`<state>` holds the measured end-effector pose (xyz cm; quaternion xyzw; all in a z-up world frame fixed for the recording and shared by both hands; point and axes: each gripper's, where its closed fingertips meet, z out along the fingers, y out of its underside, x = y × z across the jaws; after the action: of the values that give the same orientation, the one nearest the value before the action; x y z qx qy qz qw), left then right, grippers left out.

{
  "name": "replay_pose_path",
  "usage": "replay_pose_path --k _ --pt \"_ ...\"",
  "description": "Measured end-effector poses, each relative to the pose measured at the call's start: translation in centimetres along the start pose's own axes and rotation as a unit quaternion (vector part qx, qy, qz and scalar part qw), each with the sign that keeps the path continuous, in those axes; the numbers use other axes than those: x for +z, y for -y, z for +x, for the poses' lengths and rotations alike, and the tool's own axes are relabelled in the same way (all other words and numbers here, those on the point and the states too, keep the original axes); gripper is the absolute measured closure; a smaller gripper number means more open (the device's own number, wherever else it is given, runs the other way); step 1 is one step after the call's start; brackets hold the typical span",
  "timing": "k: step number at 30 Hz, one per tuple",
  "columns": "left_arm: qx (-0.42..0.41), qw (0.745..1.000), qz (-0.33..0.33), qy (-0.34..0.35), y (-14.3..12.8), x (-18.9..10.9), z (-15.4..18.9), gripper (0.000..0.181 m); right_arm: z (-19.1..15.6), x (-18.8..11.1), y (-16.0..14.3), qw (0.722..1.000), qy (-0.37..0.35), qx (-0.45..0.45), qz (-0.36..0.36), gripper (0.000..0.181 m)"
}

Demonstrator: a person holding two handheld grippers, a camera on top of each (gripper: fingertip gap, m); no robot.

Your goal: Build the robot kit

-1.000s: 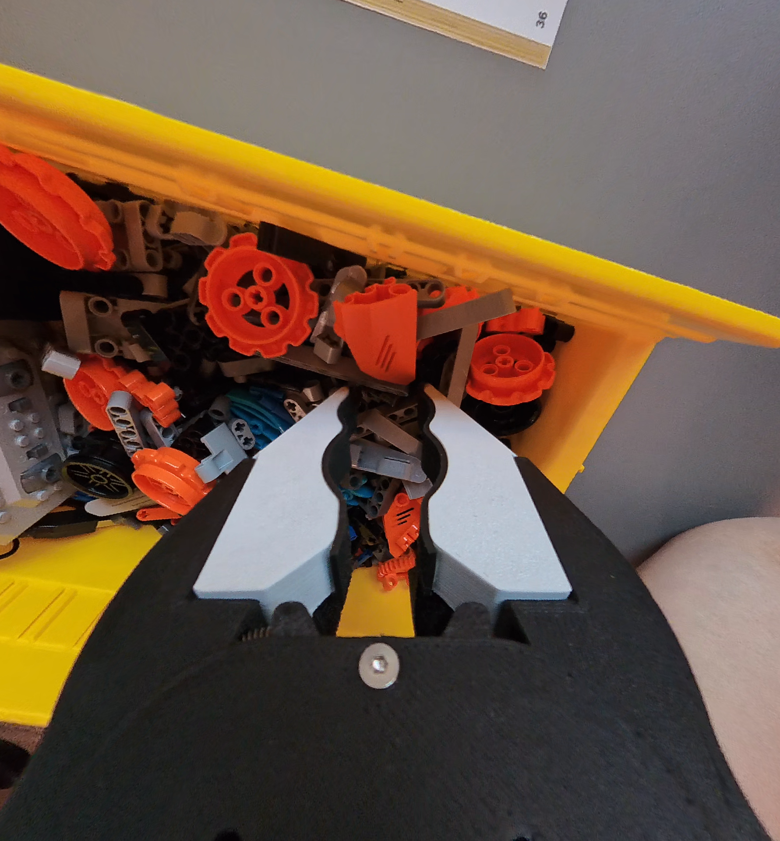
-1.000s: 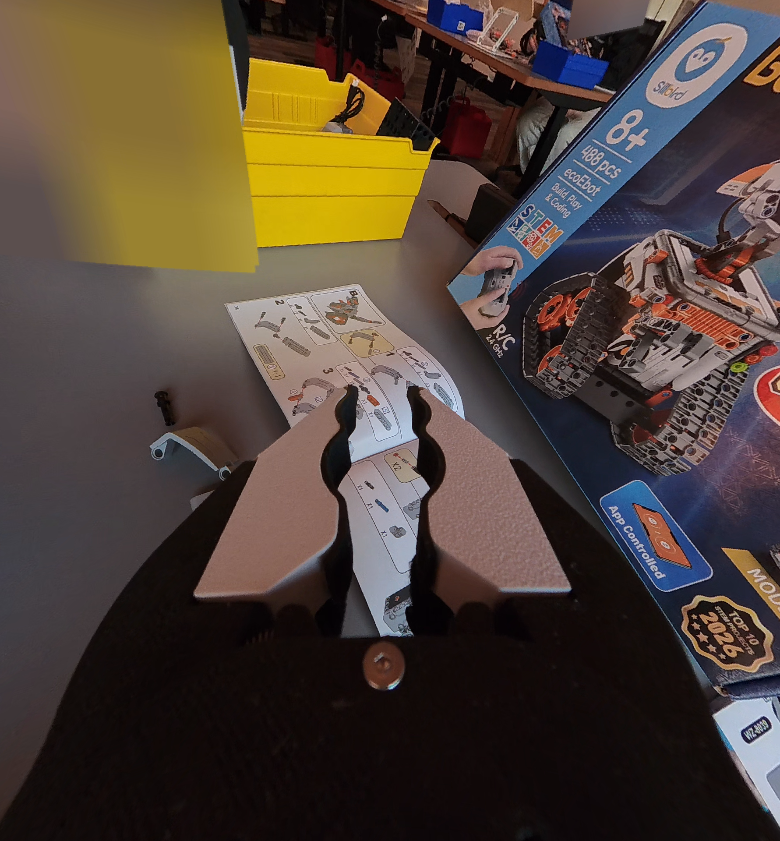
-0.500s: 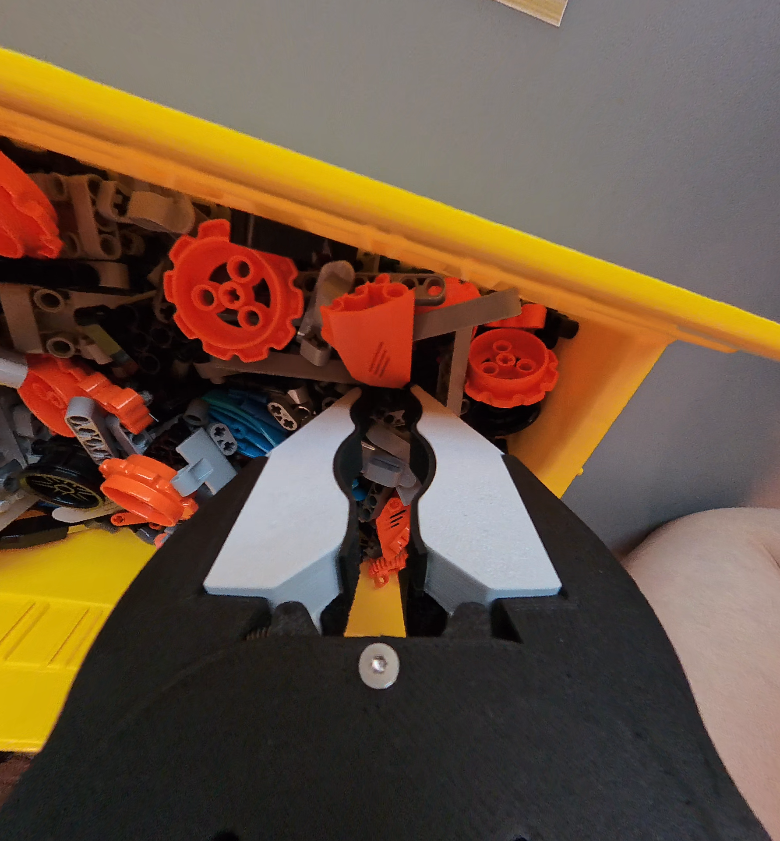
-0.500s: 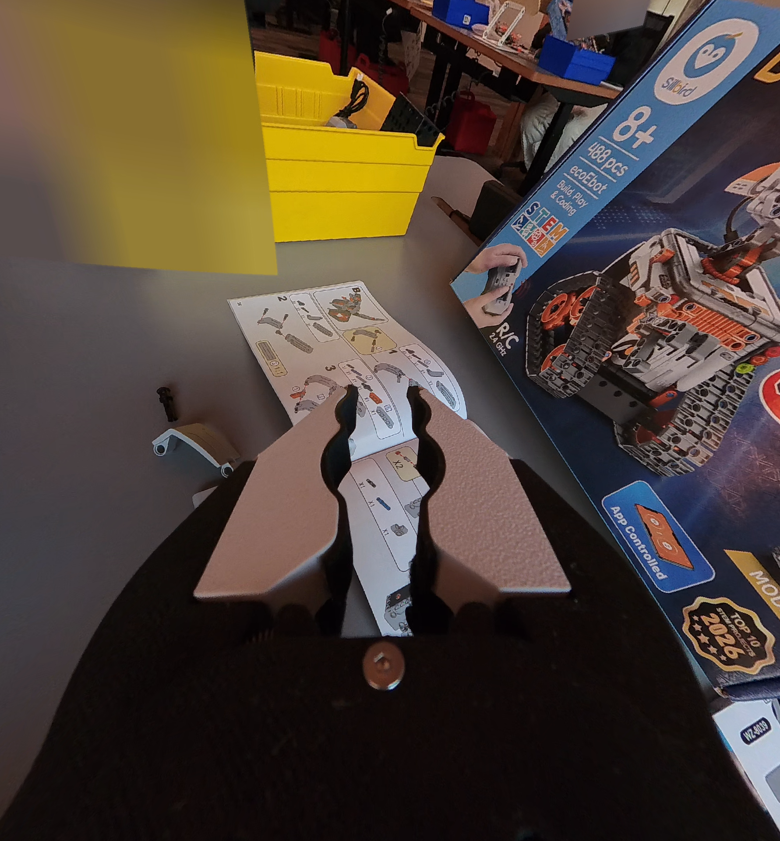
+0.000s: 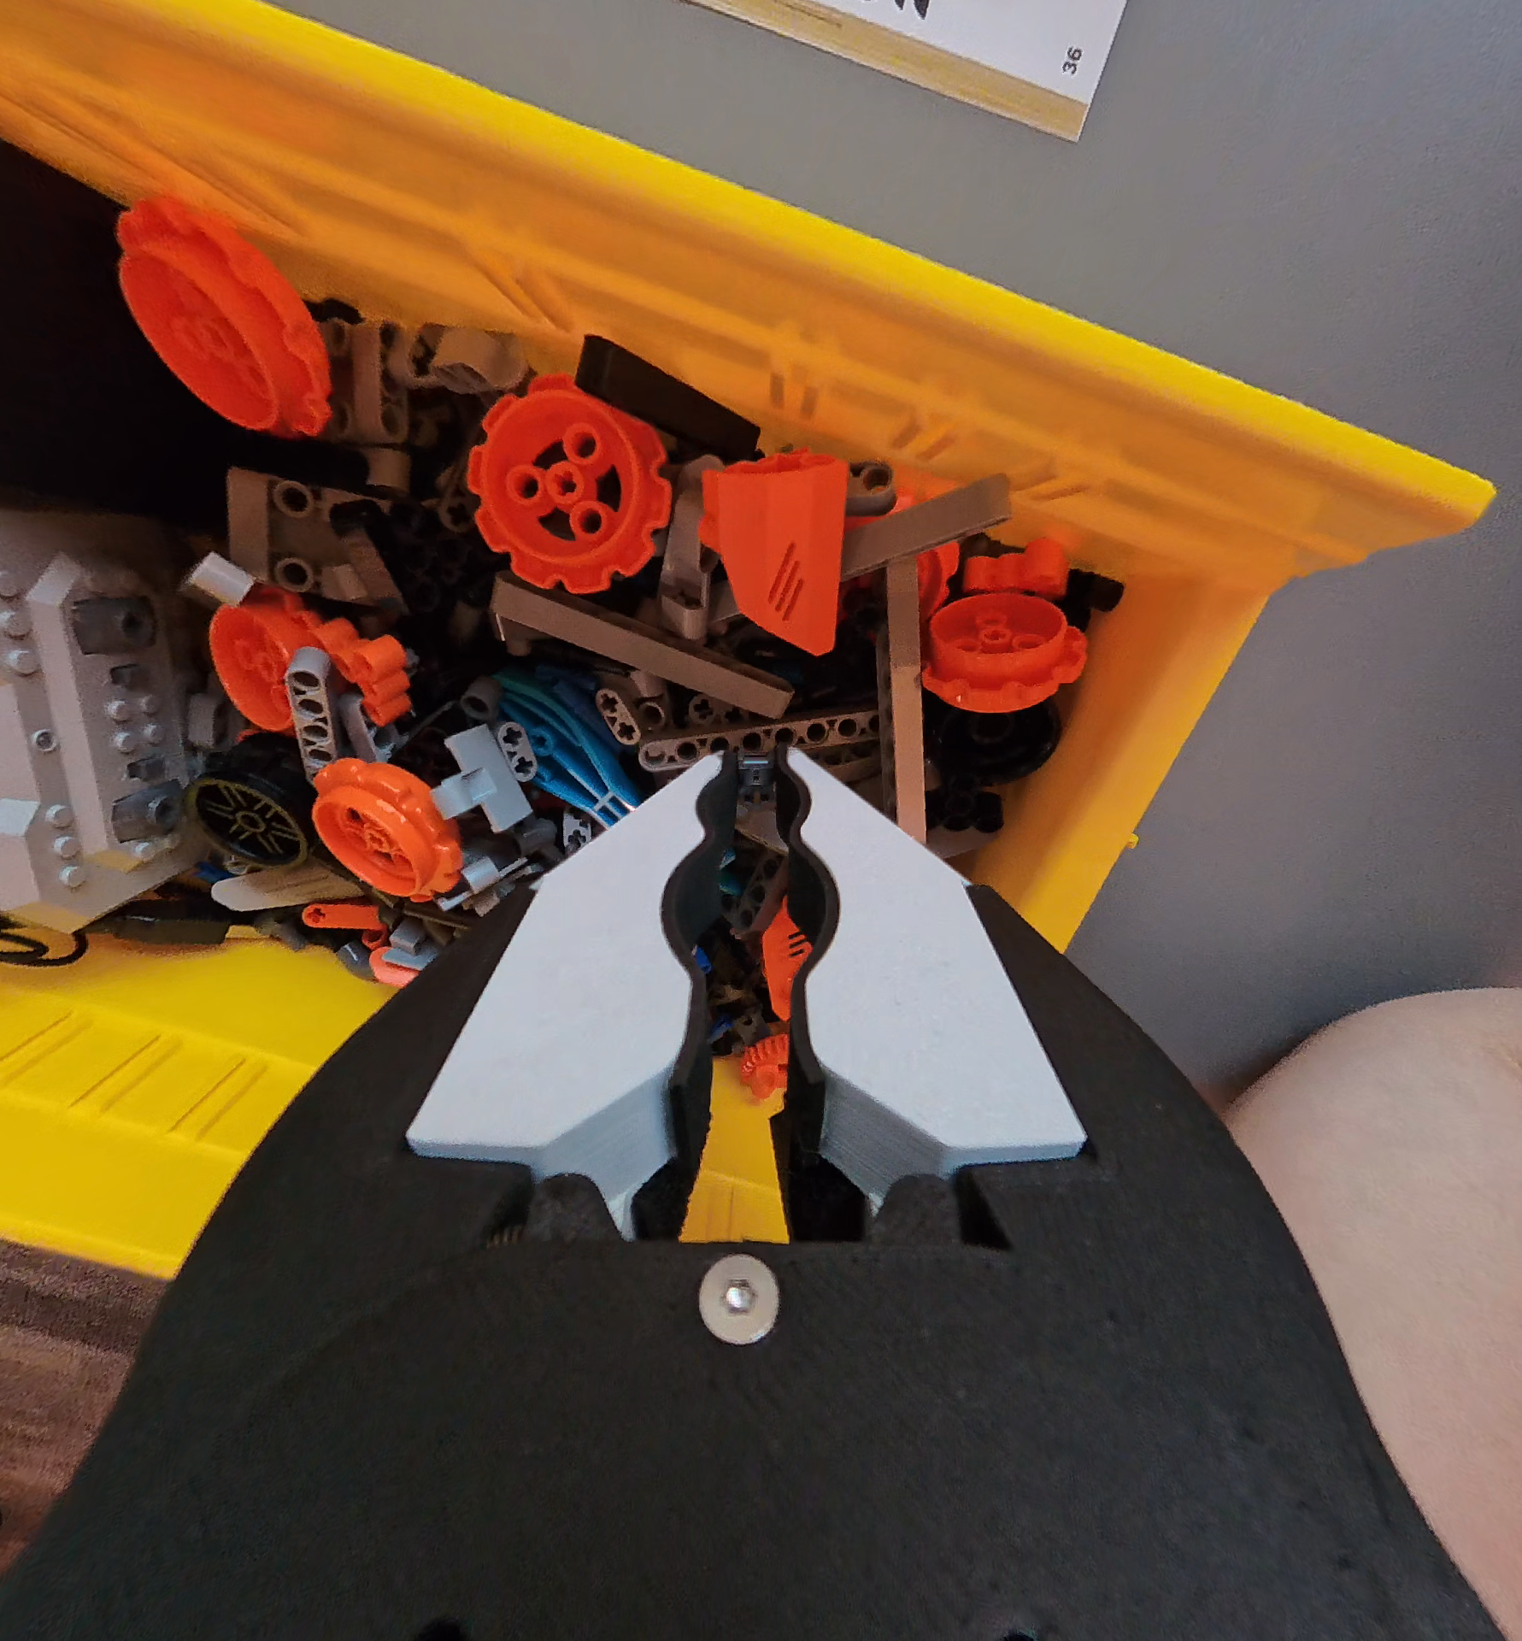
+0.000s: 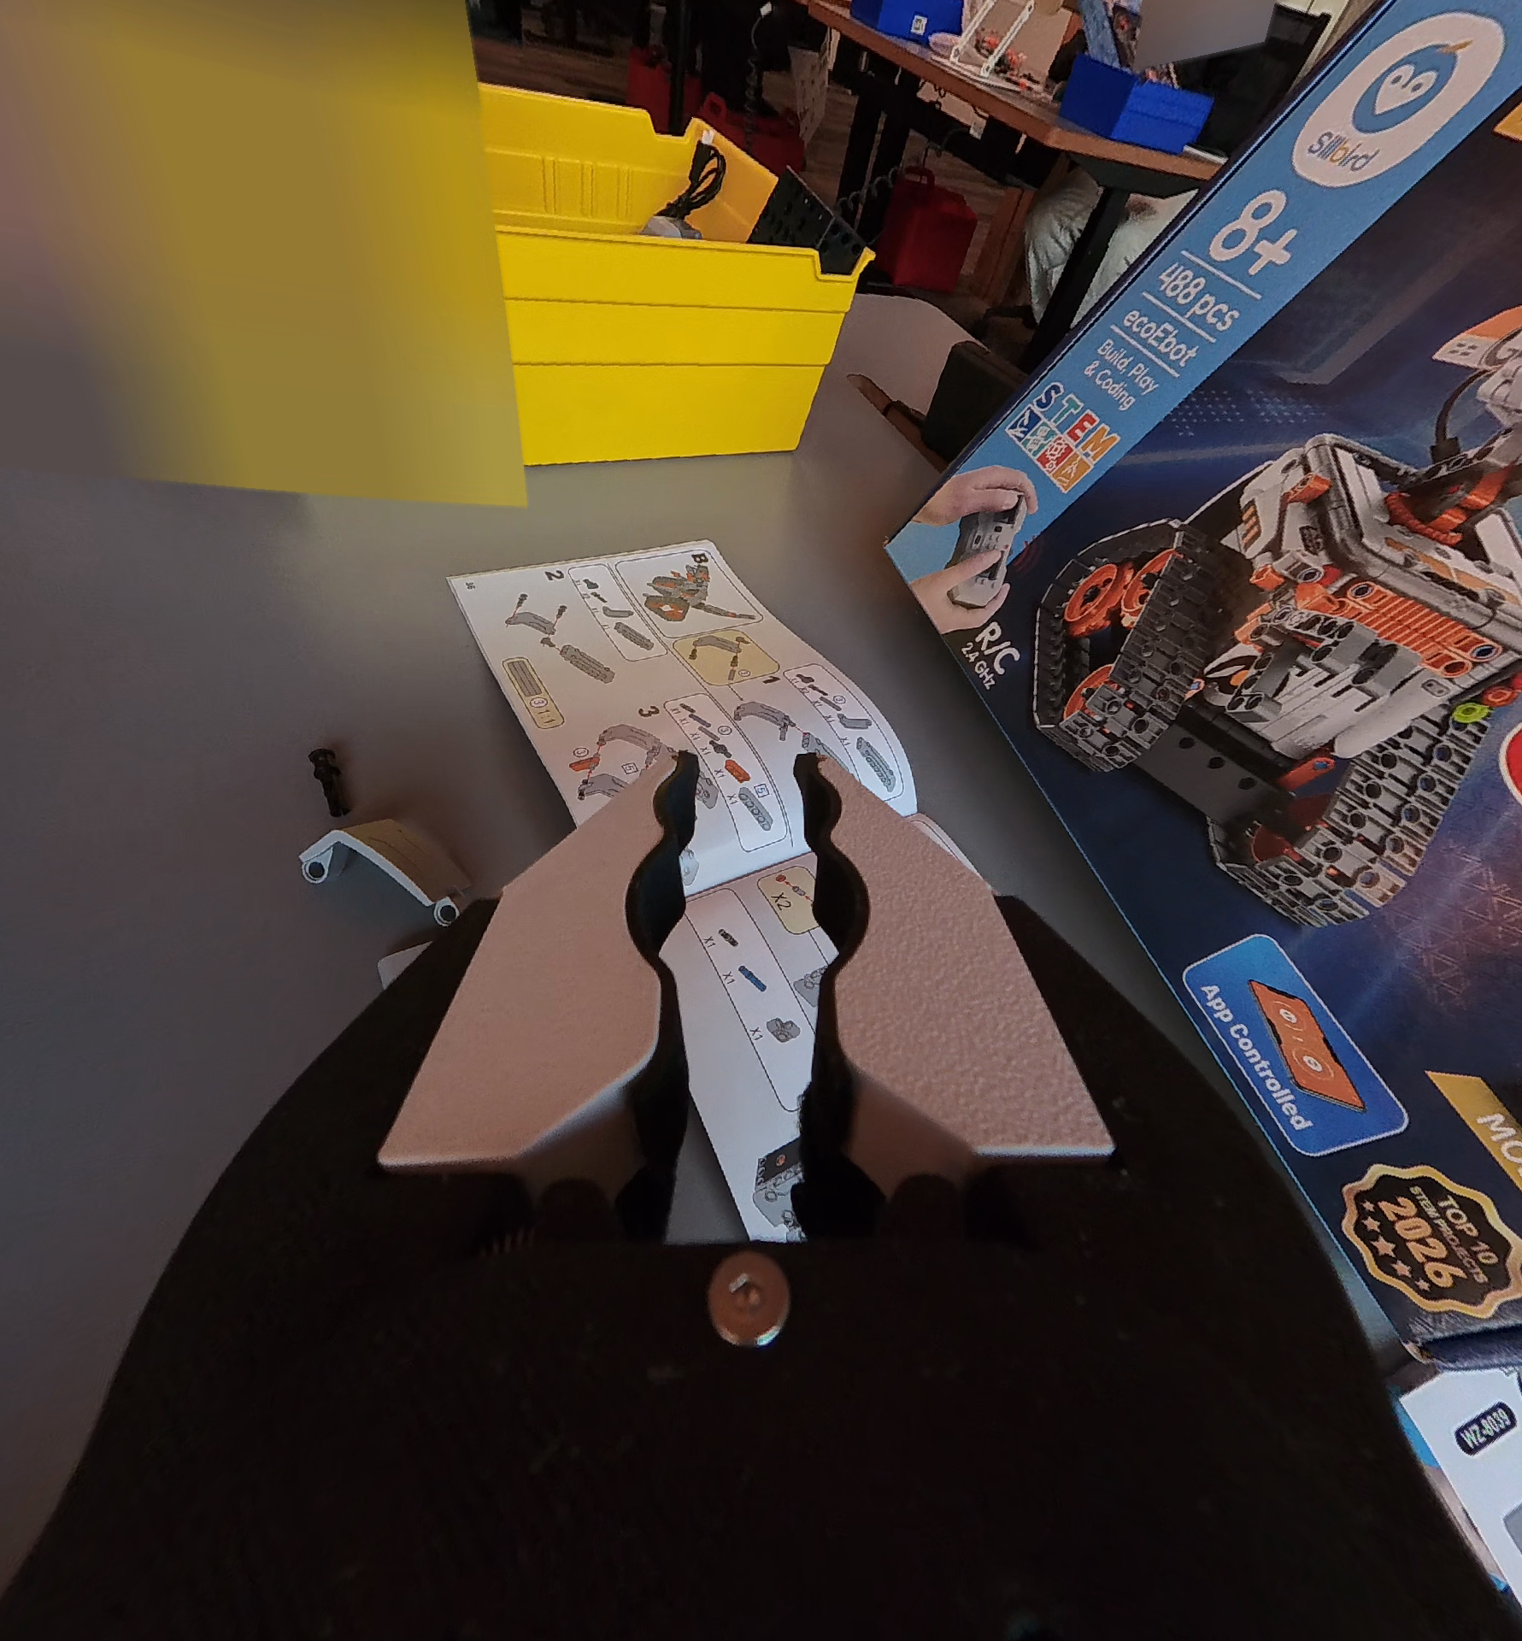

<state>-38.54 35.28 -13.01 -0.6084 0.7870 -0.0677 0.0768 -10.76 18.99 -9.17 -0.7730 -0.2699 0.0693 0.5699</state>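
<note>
Since a second ago, your left gripper [image 5: 753, 765] has drawn back from the heap. Its pale, matte fingers, which stood apart with loose parts showing between them, have closed to a narrow slit. The tips now pinch a small grey connector [image 5: 753, 780], held just above the pile in the yellow plastic bin [image 5: 917, 293].

Just beyond the tips lies a grey perforated beam [image 5: 775, 735], with blue curved pieces [image 5: 562, 737] to its left. Farther back are an orange toothed wheel [image 5: 566, 484] with round holes and a smooth orange wedge panel [image 5: 779, 555]. A white studded block [image 5: 47, 710] sits at the bin's left.

Your right gripper [image 6: 744, 768] has hardly shifted. Its fingers stand moderately apart and hold nothing, hovering over a curled paper instruction sheet [image 6: 633, 648] printed with numbered step diagrams. The sheet lies on the smooth grey tabletop [image 6: 162, 710].

To the right leans a glossy cardboard kit box [image 6: 1272, 622] that pictures a tracked robot and carries a brand mark, an age badge and other lettering. To the left, on the table, a small black pin [image 6: 328, 780] lies near a pale curved panel [image 6: 375, 857].
</note>
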Motion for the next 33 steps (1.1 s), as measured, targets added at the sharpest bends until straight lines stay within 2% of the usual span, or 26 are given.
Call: replay_pose_path --k 12,17,22,27,31,33 --pt "0.014 0.999 0.038 0.004 0.4 -1.1 0.1 0.175 -0.1 0.1 -0.2 1.0 0.003 0.001 -0.003 0.158" --pt "0.022 0.997 0.077 0.004 0.7 -2.2 0.4 0.175 -0.1 0.1 -0.2 1.0 0.004 0.001 -0.004 0.159" --pt "0.074 0.987 0.145 0.006 2.3 -4.3 1.9 0.175 -0.2 0.2 -0.3 1.0 0.005 0.0 -0.005 0.158" --pt "0.157 0.96 0.23 0.027 4.8 -7.1 3.8 0.175 -0.2 0.2 -0.3 1.0 0.006 0.0 -0.006 0.158" --pt "0.244 0.916 0.314 0.059 8.6 -9.6 6.1 0.175 -0.6 0.3 0.1 1.0 0.014 0.005 0.002 0.158" --pt "0.283 0.894 0.341 0.064 11.0 -10.1 7.6 0.174 -1.5 0.4 1.3 0.999 0.036 0.028 0.029 0.158"
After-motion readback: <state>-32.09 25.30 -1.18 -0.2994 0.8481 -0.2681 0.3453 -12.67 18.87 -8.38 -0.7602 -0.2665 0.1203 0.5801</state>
